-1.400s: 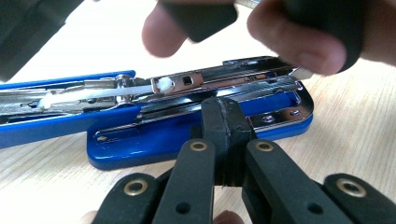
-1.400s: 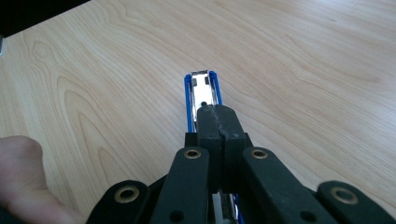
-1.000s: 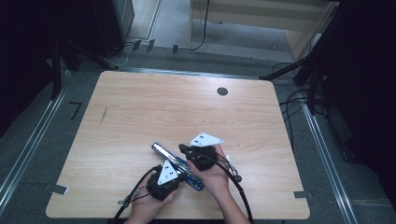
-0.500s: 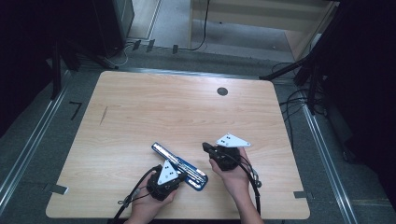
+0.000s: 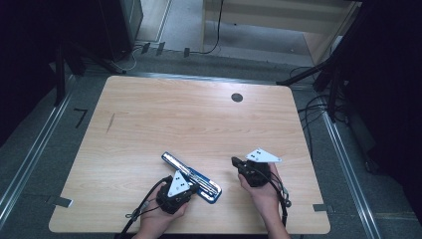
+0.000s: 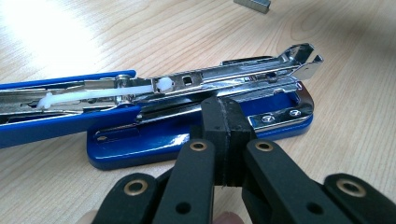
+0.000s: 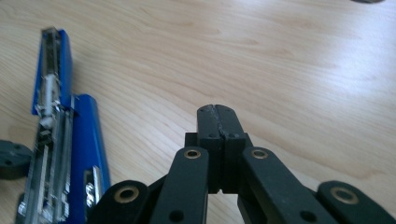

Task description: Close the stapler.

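A blue stapler (image 5: 191, 178) lies swung open on the wooden table (image 5: 199, 124), with its blue lid folded back and its chrome staple channel (image 6: 243, 77) bare. My left gripper (image 5: 188, 186) is shut, nothing between its jaws, and its tip (image 6: 227, 114) rests right against the stapler's blue base (image 6: 154, 144). My right gripper (image 5: 235, 161) is shut too and empty. It hovers over bare wood to the right of the stapler (image 7: 60, 140), clearly apart from it.
A short strip of staples (image 6: 252, 3) lies on the wood beyond the stapler. A round black grommet (image 5: 237, 97) sits near the table's far edge. Cables trail from both grippers toward the near edge.
My right gripper has drawn away from the stapler to the right and now sits over bare wood. The left gripper and the stapler have stayed where they were.
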The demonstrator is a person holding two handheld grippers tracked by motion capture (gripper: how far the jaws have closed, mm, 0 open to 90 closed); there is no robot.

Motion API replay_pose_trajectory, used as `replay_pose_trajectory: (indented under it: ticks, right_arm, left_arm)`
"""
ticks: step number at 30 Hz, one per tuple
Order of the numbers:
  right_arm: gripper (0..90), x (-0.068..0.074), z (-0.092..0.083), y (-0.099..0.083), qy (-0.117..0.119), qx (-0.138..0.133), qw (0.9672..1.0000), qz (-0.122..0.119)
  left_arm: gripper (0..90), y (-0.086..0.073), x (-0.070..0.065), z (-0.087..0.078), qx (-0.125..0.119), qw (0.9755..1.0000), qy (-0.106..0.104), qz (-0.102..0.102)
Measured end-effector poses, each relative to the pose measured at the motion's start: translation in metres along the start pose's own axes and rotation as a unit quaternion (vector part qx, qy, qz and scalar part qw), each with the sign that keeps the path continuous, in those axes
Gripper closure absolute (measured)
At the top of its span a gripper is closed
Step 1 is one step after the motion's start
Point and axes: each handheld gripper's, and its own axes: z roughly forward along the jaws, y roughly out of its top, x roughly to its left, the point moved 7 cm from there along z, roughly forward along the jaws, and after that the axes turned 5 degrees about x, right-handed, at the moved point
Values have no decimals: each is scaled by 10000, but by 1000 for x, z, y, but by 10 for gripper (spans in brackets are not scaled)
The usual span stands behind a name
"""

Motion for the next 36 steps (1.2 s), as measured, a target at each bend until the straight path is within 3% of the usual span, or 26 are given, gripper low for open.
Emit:
replay_pose_trajectory:
  ticks: [13,27,36]
  right_arm:
    - [888,-17,-4,-29,-242,51,9993,264]
    - [703,-24,-9,-41,-469,2,9973,563]
    - [666,-22,-4,-46,-571,152,9971,476]
  left_arm:
    - [900,0,0,0,4,10000,8,8]
    - [900,0,0,0,-14,10000,-24,-20]
    - [900,0,0,0,-8,10000,-34,-18]
